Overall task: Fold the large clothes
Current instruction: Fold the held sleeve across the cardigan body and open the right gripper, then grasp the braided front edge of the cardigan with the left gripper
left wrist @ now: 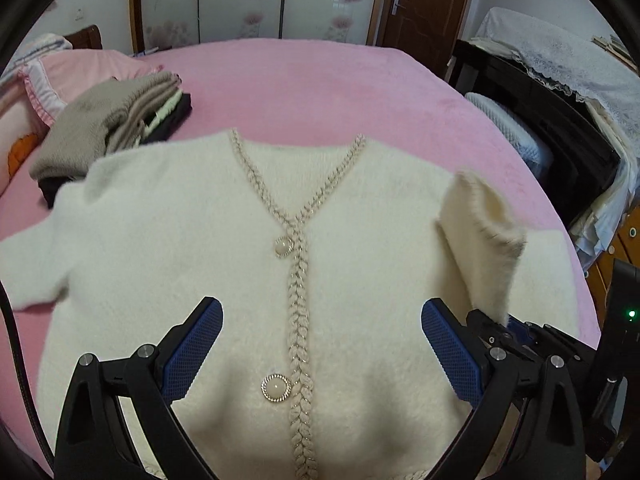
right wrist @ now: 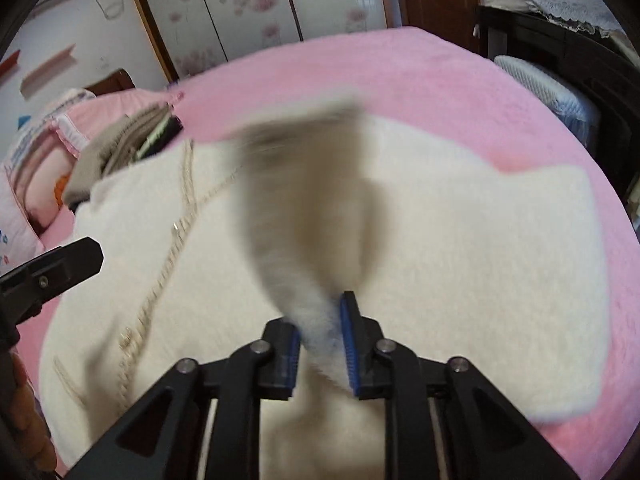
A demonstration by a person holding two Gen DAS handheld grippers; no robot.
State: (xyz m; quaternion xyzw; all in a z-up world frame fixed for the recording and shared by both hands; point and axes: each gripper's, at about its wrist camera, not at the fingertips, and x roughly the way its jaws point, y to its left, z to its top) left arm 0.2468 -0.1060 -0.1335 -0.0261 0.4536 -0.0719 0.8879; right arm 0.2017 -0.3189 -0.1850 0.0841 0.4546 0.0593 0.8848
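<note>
A cream fluffy cardigan (left wrist: pixel 192 264) with braided trim and pearl buttons lies face up on the pink bed (left wrist: pixel 320 88). My left gripper (left wrist: pixel 322 304) hovers over its lower front, open, with nothing between the blue pads. In the left wrist view the cardigan's right sleeve (left wrist: pixel 480 232) stands lifted off the bed, its end held in my right gripper (left wrist: pixel 496 332). The right wrist view shows the right gripper (right wrist: pixel 318 312) shut on that sleeve (right wrist: pixel 304 208), which rises blurred between the pads above the cardigan body (right wrist: pixel 460 240). Part of the left gripper (right wrist: pixel 52 272) shows at the left edge.
A pile of folded clothes (left wrist: pixel 116 120) in brown, green and black sits at the bed's far left, beside pink pillows (left wrist: pixel 60 76). Dark furniture under a lace cloth (left wrist: pixel 560 80) stands along the bed's right side. Wardrobe doors (left wrist: pixel 240 0) and a brown door (left wrist: pixel 424 4) are behind.
</note>
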